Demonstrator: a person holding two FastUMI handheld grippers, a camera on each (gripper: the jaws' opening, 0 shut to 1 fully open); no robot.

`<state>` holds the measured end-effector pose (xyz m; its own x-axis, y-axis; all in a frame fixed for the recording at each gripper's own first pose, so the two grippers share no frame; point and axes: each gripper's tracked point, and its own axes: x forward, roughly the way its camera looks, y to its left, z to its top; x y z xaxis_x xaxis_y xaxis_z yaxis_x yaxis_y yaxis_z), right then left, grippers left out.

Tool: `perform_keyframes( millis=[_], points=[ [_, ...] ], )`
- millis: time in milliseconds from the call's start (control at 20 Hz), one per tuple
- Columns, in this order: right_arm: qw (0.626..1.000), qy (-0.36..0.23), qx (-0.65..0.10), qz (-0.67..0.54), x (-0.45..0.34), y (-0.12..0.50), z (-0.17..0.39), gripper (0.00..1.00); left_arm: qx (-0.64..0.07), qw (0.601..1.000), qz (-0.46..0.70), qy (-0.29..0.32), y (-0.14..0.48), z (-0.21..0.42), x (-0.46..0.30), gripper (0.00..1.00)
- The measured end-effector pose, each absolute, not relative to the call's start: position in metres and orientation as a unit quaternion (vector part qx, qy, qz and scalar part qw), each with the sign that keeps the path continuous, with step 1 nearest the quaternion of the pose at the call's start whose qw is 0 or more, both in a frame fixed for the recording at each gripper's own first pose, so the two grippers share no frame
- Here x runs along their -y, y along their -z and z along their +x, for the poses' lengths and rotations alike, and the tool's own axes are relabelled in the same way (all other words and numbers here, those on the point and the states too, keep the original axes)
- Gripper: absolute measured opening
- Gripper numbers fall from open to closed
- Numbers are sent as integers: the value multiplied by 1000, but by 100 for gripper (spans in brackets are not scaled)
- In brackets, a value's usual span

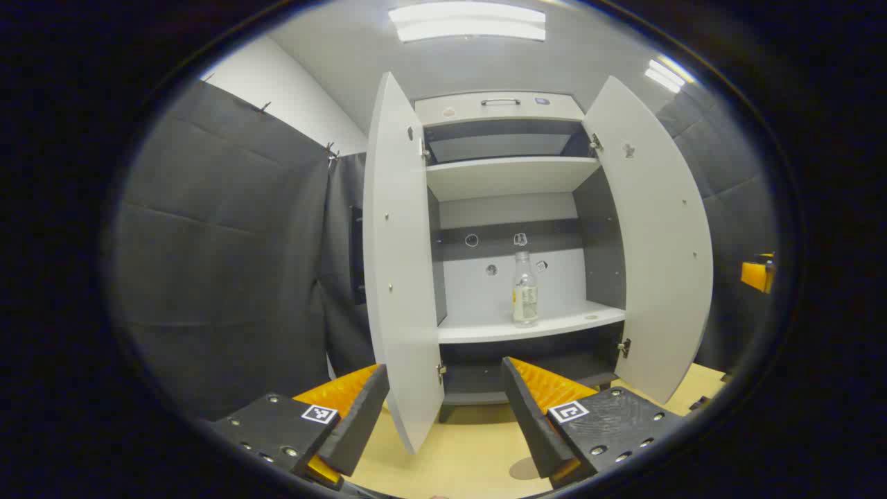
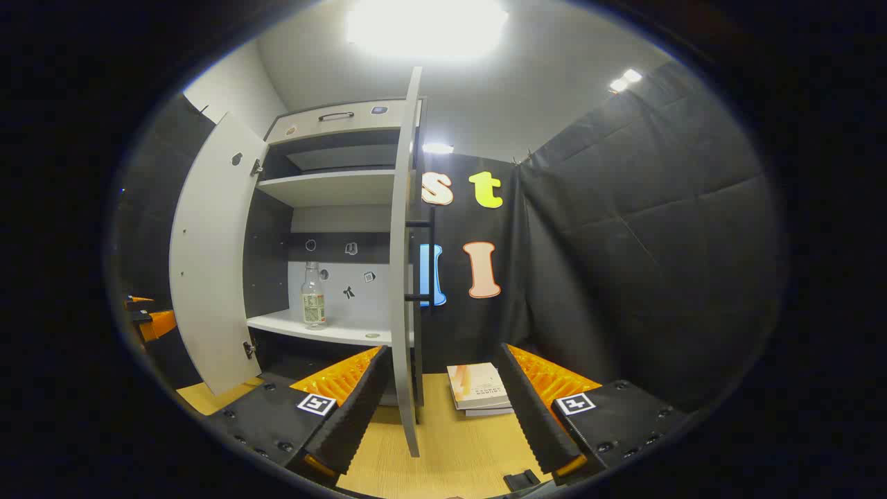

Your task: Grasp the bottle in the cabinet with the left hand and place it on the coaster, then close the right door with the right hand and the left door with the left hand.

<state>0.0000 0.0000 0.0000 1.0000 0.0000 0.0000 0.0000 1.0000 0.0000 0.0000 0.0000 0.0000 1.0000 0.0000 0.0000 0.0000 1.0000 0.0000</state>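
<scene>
Clear bottle [image 1: 524,290] stands shelved; both tools [image 1: 443,409] [image 2: 440,409] released; books [image 2: 478,388] beside right door [image 2: 402,263].

You have one cabinet [image 1: 509,111] with two open doors, left door [image 1: 398,277] and right door [image 1: 658,242]. One bottle [image 1: 524,291] stands inside. One coaster [image 1: 524,469], two stacked books [image 2: 478,388], two grippers, left gripper [image 1: 443,416] and right gripper [image 2: 440,409].
</scene>
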Motion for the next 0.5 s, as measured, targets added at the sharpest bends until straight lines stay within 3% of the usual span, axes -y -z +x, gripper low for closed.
perform_keyframes(
  millis=[500],
  points=[
    [1000, 2, -4, -6, 11, 1, 1, 99, 0, 1000, -1, -9, 2, -3, 3, 94]
  ],
)
